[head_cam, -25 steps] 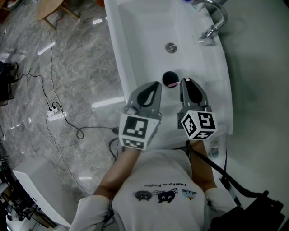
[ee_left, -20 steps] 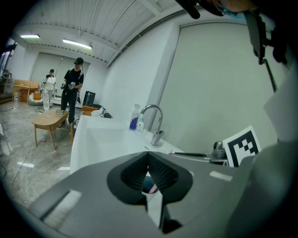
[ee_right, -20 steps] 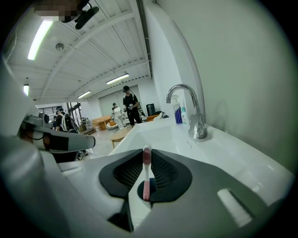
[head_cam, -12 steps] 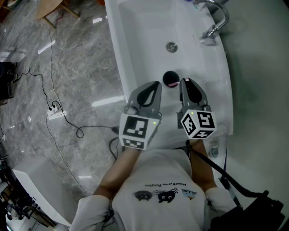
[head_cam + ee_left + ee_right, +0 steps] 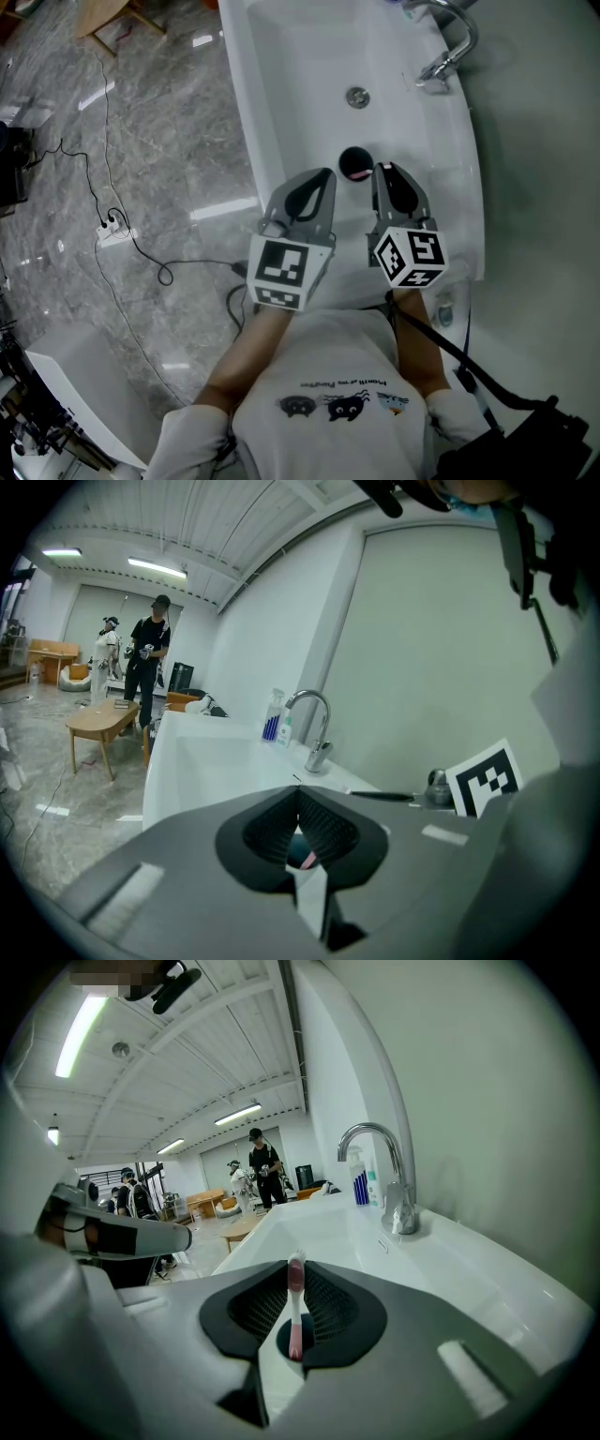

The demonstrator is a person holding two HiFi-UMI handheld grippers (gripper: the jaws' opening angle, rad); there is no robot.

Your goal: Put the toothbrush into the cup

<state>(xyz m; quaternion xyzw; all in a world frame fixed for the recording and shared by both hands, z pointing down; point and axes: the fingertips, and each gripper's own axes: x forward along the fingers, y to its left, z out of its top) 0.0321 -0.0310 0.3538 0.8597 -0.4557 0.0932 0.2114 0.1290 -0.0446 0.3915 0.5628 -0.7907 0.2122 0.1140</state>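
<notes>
Right gripper view: fingers [image 5: 349, 1305] pinch toothbrush [image 5: 295, 1299] in cup [image 5: 284, 1341].

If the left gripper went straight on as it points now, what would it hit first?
Probably the cup, ahead of the left gripper and slightly below its tips; depth is unclear, so it may meet the sink floor beside it.

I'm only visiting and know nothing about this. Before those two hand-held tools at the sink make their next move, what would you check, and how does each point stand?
1. Lower end of the pink toothbrush inside the dark round cup: ok.
2. Cup upright in the white sink basin: ok.
3. Whether the right gripper grips the toothbrush: cannot tell; the toothbrush stands in line with the gap between its fingers.
4. The left gripper empty, fingers together: ok.
5. Both grippers apart from the chrome tap: ok.
</notes>
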